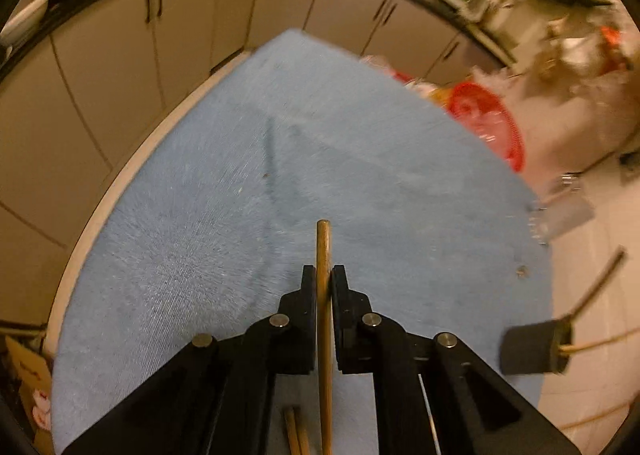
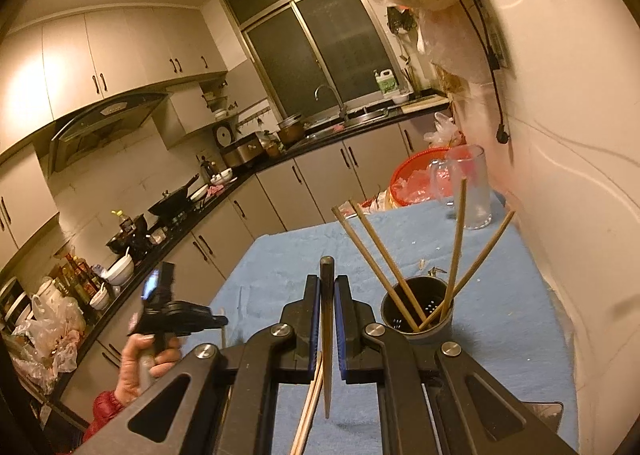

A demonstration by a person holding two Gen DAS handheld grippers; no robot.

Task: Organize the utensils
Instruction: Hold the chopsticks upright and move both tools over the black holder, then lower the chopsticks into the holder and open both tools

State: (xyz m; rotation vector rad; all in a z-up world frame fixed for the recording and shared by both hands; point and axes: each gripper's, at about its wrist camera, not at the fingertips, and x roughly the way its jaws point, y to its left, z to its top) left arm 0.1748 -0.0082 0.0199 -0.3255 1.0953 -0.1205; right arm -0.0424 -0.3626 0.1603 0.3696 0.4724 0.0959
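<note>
Left hand-held gripper (image 1: pixel 324 275): jaws clenched on one chopstick (image 1: pixel 323 255), which runs lengthwise between the pads and pokes out ahead over the blue cloth (image 1: pixel 200 215) on the worktop. More chopsticks (image 1: pixel 296 431) lie beneath it.

Right hand-held gripper (image 2: pixel 327 283): jaws clenched on a dark-tipped chopstick (image 2: pixel 326 279), also lengthwise, its pale end hanging below.

Holder (image 2: pixel 418 311): dark cup standing on the cloth just right of the right gripper, four chopsticks (image 2: pixel 456 255) leaning out of it. A glass (image 2: pixel 472 187) stands farther back, by the wall.

A hand (image 2: pixel 140 367) grips the left tool at lower left.
</note>
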